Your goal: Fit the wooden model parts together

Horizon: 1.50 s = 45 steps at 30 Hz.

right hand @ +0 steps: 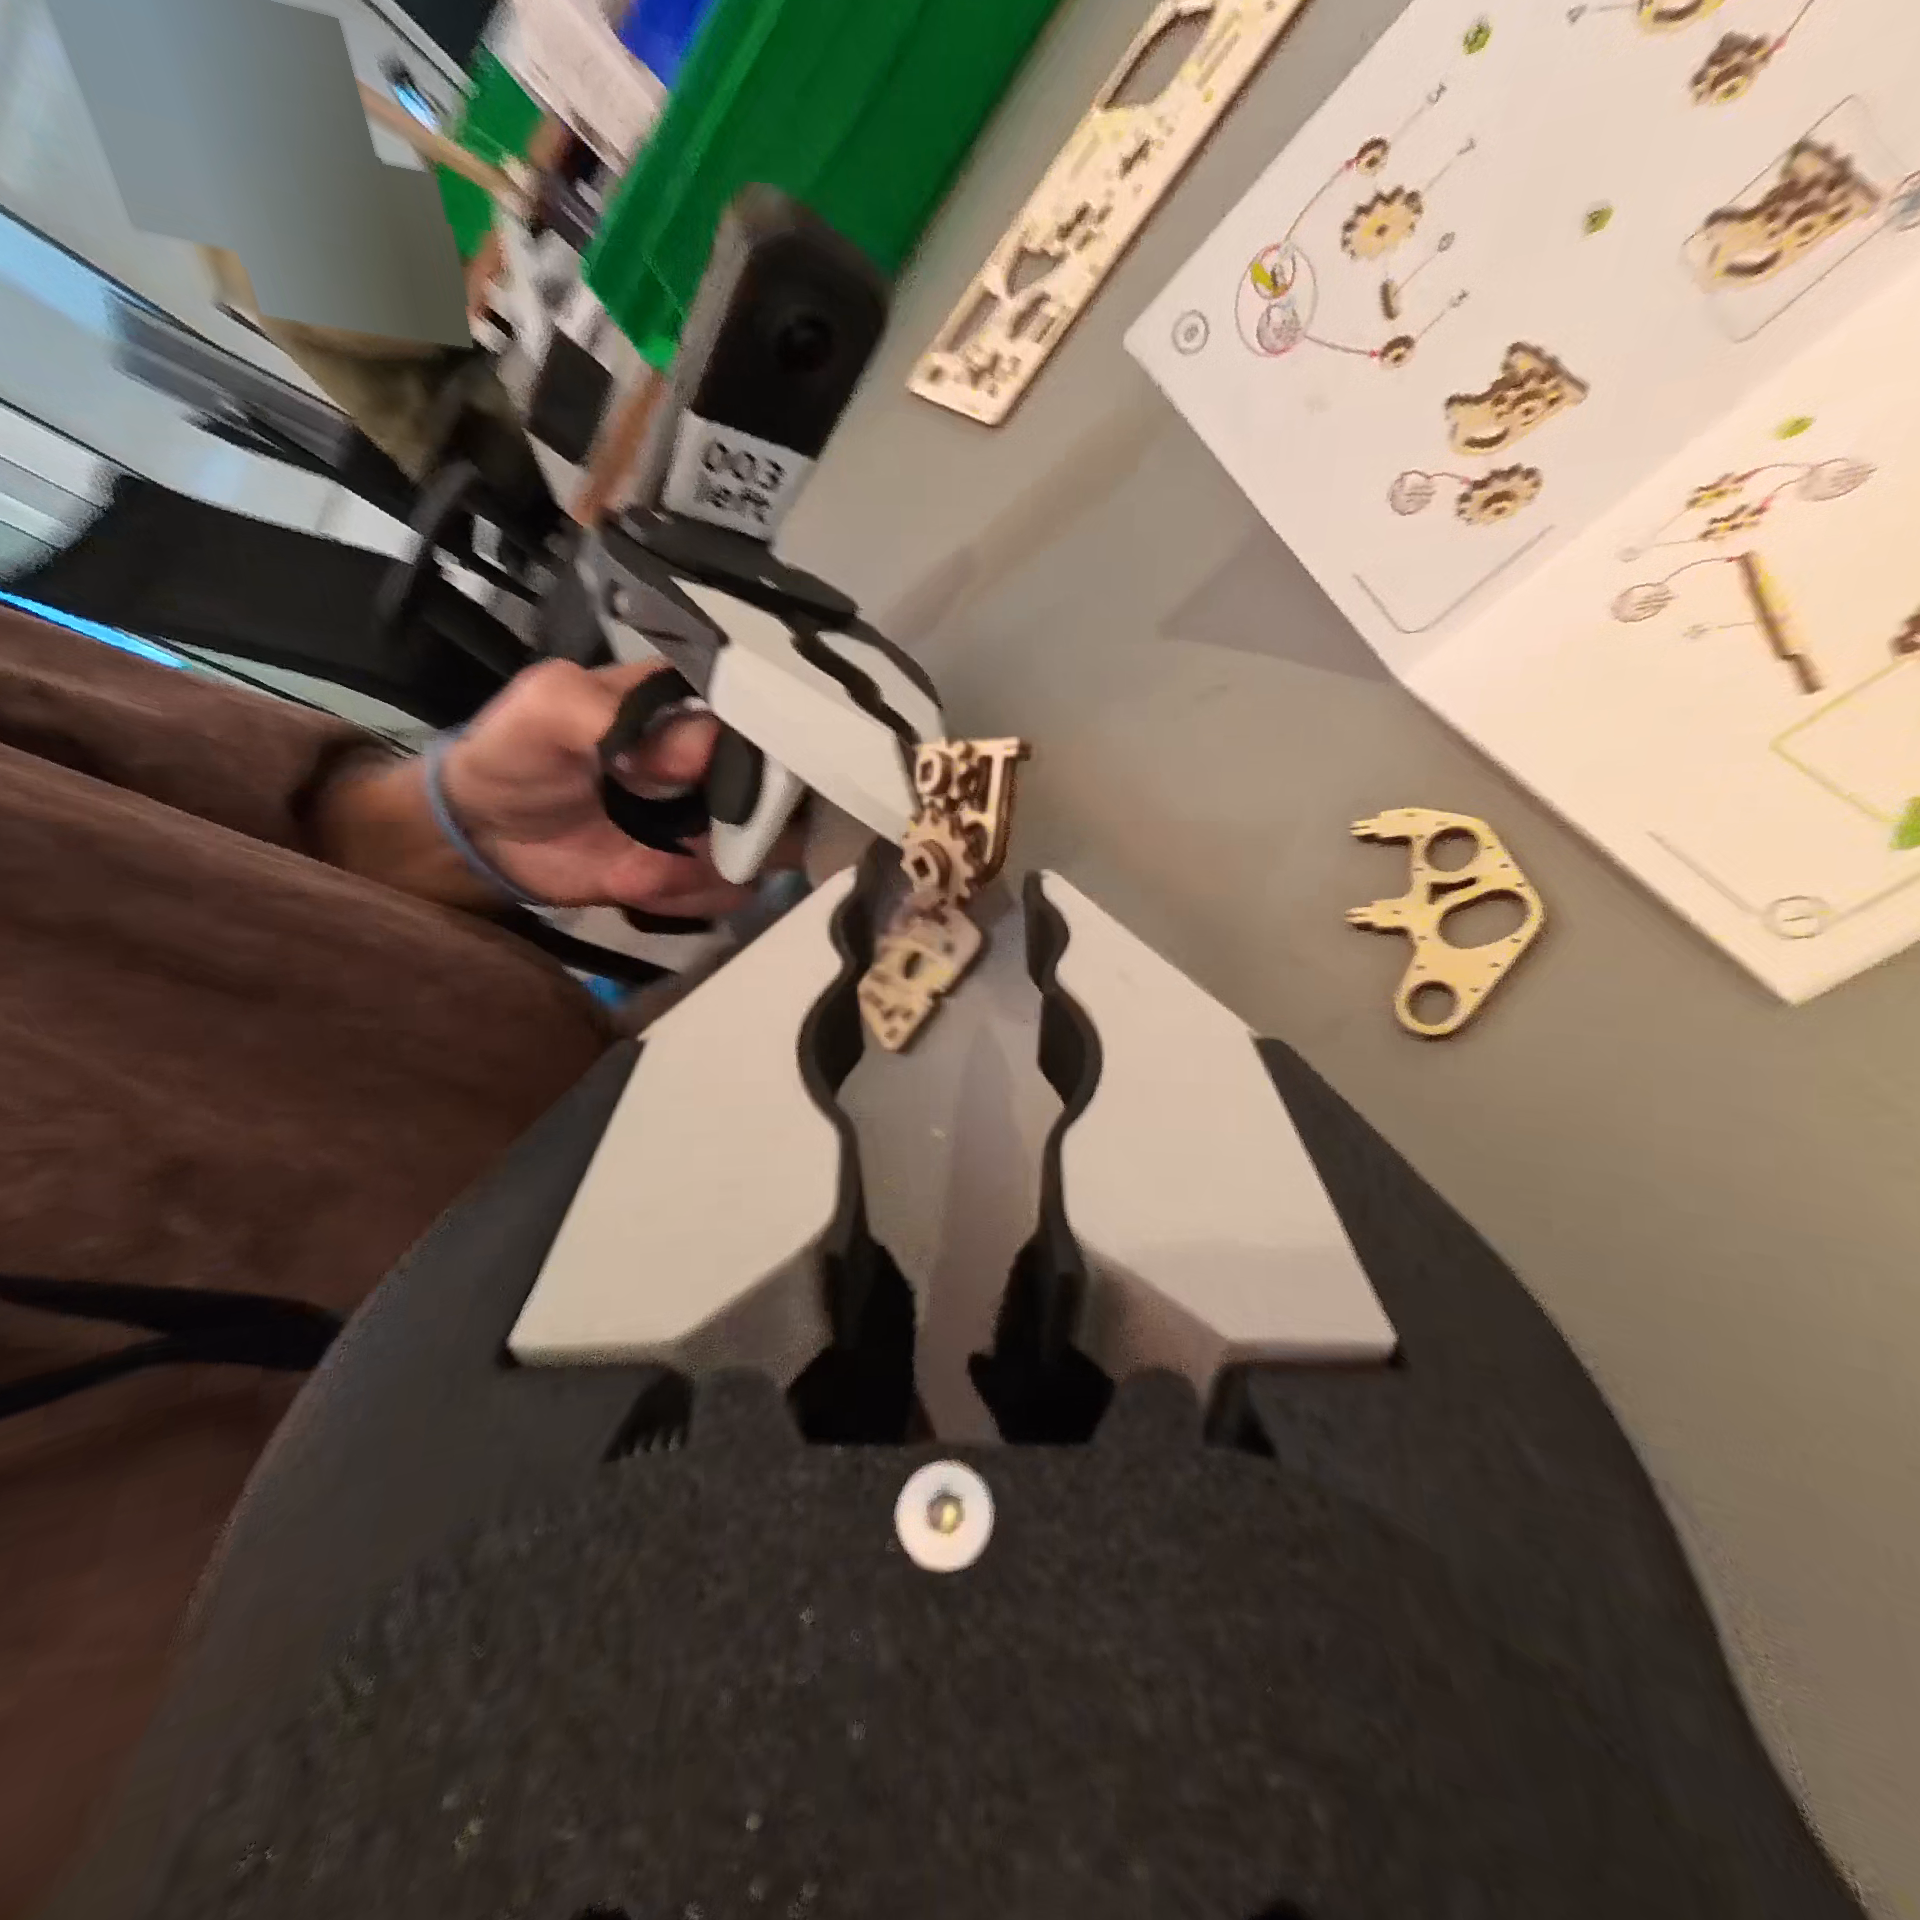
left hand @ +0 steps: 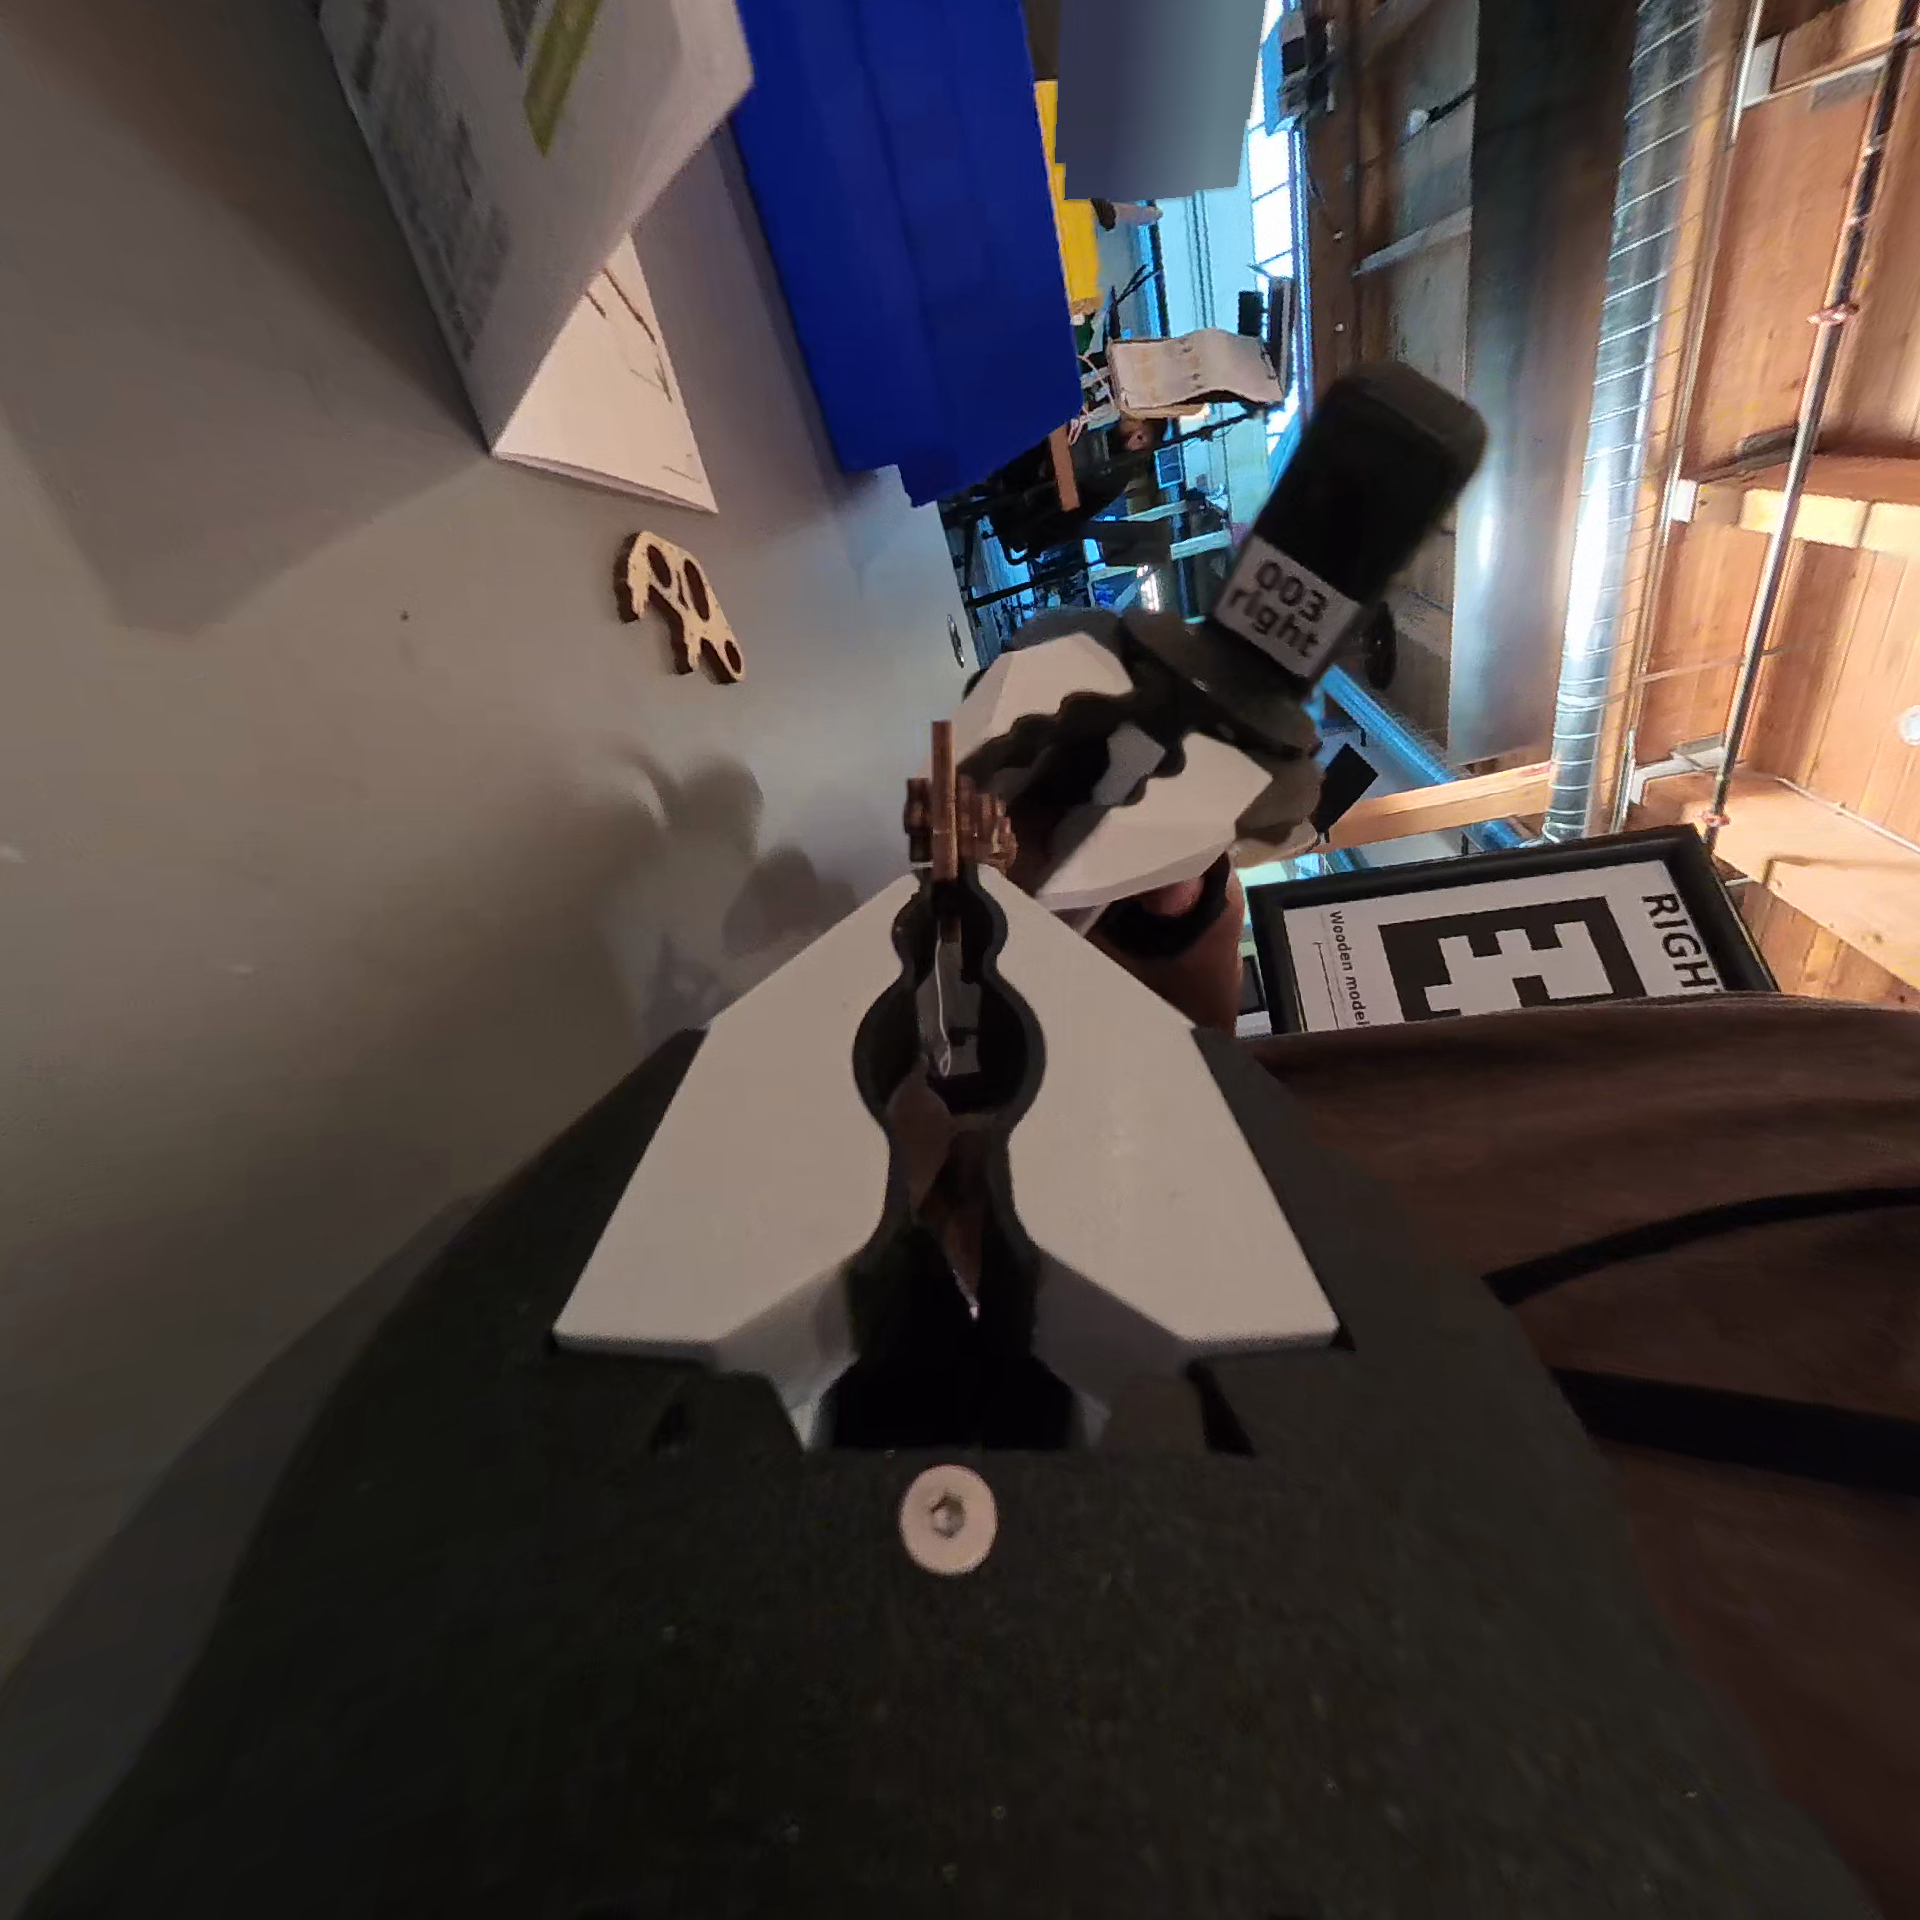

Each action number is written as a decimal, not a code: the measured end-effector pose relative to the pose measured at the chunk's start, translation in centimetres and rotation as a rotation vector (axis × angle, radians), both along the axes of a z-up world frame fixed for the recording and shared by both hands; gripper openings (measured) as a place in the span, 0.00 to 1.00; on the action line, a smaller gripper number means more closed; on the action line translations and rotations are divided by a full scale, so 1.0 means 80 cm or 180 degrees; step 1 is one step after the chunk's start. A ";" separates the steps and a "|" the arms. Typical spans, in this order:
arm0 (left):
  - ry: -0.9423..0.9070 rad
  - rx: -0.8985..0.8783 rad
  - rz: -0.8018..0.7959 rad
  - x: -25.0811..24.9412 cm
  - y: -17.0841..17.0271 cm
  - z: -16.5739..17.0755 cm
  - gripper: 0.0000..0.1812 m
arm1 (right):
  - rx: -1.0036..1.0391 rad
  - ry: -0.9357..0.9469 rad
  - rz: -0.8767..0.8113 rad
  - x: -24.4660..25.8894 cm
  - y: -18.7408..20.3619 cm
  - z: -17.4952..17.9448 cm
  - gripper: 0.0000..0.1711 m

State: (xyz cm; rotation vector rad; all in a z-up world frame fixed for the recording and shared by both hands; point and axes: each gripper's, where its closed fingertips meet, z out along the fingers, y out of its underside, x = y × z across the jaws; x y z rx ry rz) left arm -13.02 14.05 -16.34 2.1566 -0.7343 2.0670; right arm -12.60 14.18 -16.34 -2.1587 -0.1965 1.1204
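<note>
A: We have the left gripper [left hand: 948, 894] pinching the wooden gear assembly [left hand: 956, 821], with its two white fingers pressed in on the part and only a thin slit between them. In the right wrist view the same gripper [right hand: 914, 800] comes in from the left and the assembly [right hand: 961, 805] sticks out of its tip, raised above the grey table [right hand: 1195, 727].

B: And our right gripper [right hand: 940, 894]?

A: Spread. Its fingers [right hand: 1132, 1091] stand apart with the table showing in the gap. A second flat wooden piece [right hand: 920, 971] hangs in that gap close to the left finger, touching the underside of the gear assembly; we cannot tell whether the finger itself touches it.

B: What else lies on the table?

A: A loose wooden side plate [right hand: 1449, 920] with round cut-outs, flat on the surface, well apart from both grippers and just beside the near edge of the instruction sheet [right hand: 1558, 520]. From the left wrist view that plate [left hand: 686, 608] sits near the corner of a white box [left hand: 499, 208].

B: Anything further back?

A: A punched-out wooden parts sheet [right hand: 1081, 218] near the far edge, next to a green bin [right hand: 810, 135]. A hand [right hand: 561, 790] holds the left gripper's handle, with a brown sleeve [right hand: 208, 935] behind it.
</note>
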 end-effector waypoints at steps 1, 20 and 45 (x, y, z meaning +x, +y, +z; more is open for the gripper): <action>-0.0028 0.0032 -0.0033 0.000 -0.002 0.003 0.01 | -0.0042 0.0240 -0.0008 0.000 0.000 0.006 0.16; -0.0298 0.0042 -0.0365 -0.003 -0.024 0.027 0.01 | -0.0403 0.1487 0.0287 -0.009 -0.008 0.031 0.06; -0.0235 0.0041 -0.0534 -0.013 -0.025 0.025 0.01 | -0.0281 0.1223 0.0346 -0.013 -0.008 0.027 0.06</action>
